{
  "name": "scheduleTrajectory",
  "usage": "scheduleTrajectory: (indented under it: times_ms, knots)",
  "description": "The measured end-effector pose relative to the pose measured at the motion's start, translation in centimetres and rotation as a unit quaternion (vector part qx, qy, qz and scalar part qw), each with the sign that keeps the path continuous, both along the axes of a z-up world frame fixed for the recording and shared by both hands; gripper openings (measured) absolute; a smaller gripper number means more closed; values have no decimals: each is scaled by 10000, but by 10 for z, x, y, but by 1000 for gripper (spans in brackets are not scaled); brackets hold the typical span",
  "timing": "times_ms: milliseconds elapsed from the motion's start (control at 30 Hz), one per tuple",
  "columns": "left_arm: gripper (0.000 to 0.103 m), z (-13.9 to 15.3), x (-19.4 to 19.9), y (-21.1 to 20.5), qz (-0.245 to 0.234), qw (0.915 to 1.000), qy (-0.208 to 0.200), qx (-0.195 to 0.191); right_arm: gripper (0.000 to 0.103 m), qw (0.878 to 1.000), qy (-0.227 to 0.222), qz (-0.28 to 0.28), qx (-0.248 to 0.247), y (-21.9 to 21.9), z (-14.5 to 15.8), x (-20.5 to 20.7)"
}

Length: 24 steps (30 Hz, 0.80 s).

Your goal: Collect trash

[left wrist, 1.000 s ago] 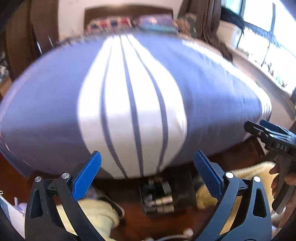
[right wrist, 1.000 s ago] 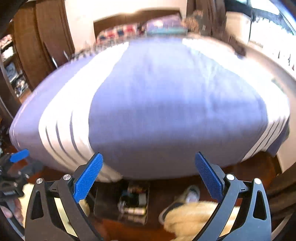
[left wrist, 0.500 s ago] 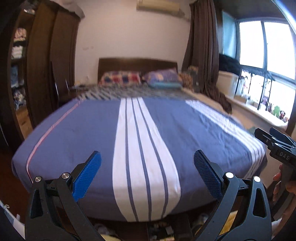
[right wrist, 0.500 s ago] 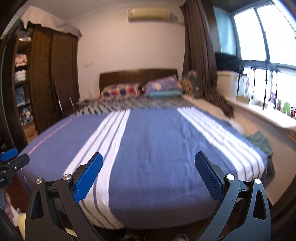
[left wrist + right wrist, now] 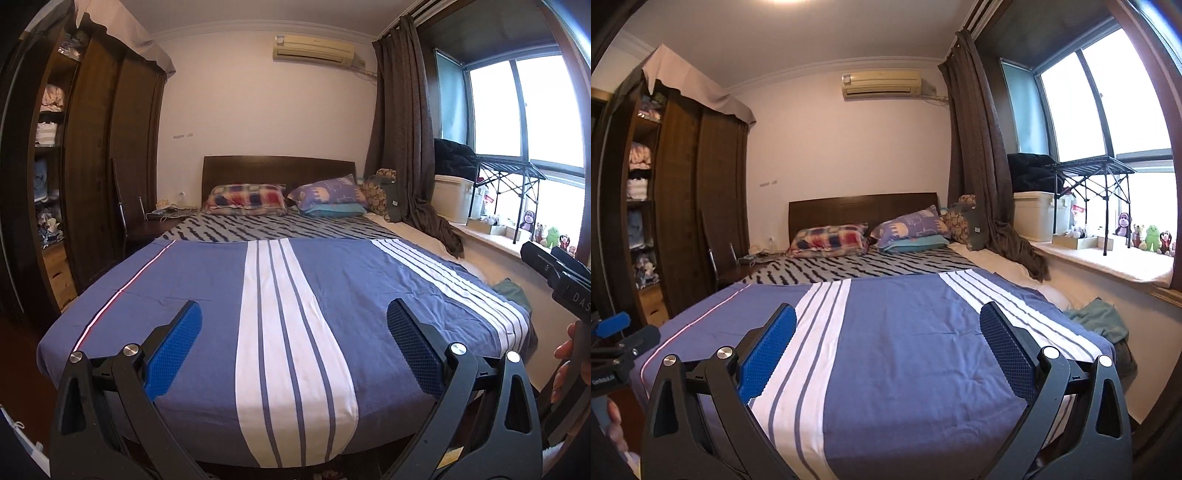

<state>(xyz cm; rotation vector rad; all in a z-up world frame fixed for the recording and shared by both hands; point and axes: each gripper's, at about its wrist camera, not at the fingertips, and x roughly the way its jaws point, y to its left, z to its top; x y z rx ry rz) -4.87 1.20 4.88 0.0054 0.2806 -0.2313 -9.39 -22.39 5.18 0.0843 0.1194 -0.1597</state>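
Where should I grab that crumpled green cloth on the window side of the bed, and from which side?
Pinch a raised fold near the middle of the green cloth, coming down from above with the open right tongs. It lies bunched and limp at the edge of the bed, so a fold is probably the only ridge to close on.

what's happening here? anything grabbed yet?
Nothing grabbed. A person holds both grippers at the foot of the bed, pointing across it. The left gripper and right gripper are both open and empty. No trash is clearly visible on the blue striped cover; a green cloth lies at the bed's window-side edge.
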Motion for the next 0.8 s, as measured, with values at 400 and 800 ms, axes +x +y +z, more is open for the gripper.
scheduleTrajectory:
  times_ms: [400,800]
  knots:
    - [95,2,-3,6,40,10000,-8,-31,100,9999,116,38,-21,2,-3,0]
    - [95,5,-3,5,26,10000,4,-29,100,9999,132,105,-36,5,-1,2]
